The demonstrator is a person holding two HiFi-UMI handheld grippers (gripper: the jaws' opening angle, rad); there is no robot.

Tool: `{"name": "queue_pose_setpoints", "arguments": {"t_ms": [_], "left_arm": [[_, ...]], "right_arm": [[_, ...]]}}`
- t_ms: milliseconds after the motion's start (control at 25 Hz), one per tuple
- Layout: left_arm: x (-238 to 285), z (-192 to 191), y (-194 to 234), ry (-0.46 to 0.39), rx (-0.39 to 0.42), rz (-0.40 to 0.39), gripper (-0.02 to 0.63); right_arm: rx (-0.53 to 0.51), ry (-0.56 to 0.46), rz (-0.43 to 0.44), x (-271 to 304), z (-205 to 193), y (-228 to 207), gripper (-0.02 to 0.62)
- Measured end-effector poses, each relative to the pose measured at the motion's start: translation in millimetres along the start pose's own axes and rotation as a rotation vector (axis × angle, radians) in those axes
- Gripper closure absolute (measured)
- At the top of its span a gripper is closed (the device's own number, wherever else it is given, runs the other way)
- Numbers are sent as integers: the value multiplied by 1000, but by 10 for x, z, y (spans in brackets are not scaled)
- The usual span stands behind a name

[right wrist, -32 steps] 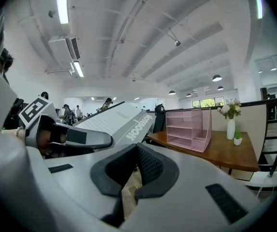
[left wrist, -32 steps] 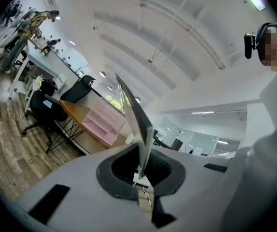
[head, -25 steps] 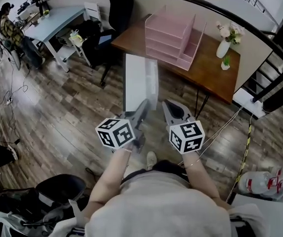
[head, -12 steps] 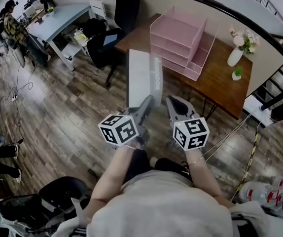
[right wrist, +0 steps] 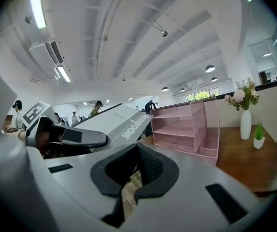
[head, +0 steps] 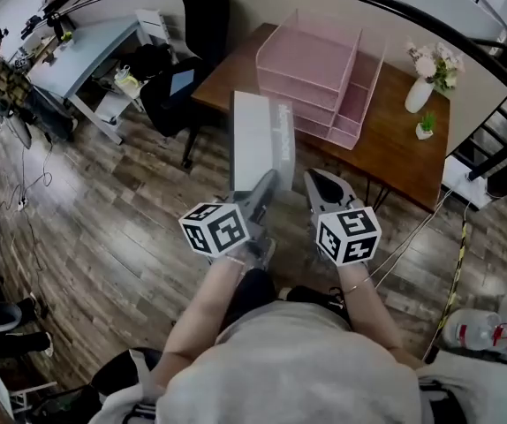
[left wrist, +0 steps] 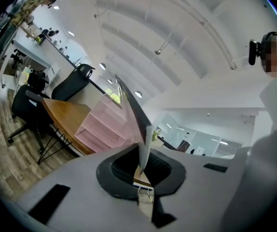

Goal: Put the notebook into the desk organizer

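Left hand-held gripper (head: 265, 182): grips notebook (head: 258, 140) by near edge, aloft over floor (head: 130, 201), short of pink organizer (head: 311, 64) on counter (head: 395, 148). Right hand-held gripper (head: 318, 182): clenched, empty. Risks twist-out from one-edge pinch; may clip shelf rim.

Landmark: desk organizer (head: 320, 78), standing on wooden desk (head: 395, 162), toward its left end.
- Vase (head: 419, 94): right of organizer, same desk.
- Potted plant (head: 427, 129): right of organizer, just before vase.
- Office chair (head: 167, 91): left of organizer, on floor.
- Notebook (head: 261, 140): before organizer, at desk's near edge.
- Left gripper (head: 267, 181), right gripper (head: 312, 177): before organizer, side by side behind notebook.
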State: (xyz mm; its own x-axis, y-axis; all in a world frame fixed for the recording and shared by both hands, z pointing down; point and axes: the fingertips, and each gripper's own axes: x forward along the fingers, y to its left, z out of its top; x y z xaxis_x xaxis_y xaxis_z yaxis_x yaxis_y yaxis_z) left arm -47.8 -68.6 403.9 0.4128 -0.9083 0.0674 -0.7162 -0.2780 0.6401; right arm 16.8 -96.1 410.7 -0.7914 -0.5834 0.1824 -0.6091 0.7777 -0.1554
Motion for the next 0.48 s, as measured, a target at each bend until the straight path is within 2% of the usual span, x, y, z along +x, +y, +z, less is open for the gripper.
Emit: {"name": "queue_pose_setpoints", "arguments": {"t_ms": [200, 480], "left_arm": [[235, 304, 324, 26, -13, -47, 586], [506, 323, 797, 125, -84, -75, 586]], "right_arm": [[0, -5, -58, 408, 133, -142, 586], [19, 11, -139, 826, 162, -313, 586]]}}
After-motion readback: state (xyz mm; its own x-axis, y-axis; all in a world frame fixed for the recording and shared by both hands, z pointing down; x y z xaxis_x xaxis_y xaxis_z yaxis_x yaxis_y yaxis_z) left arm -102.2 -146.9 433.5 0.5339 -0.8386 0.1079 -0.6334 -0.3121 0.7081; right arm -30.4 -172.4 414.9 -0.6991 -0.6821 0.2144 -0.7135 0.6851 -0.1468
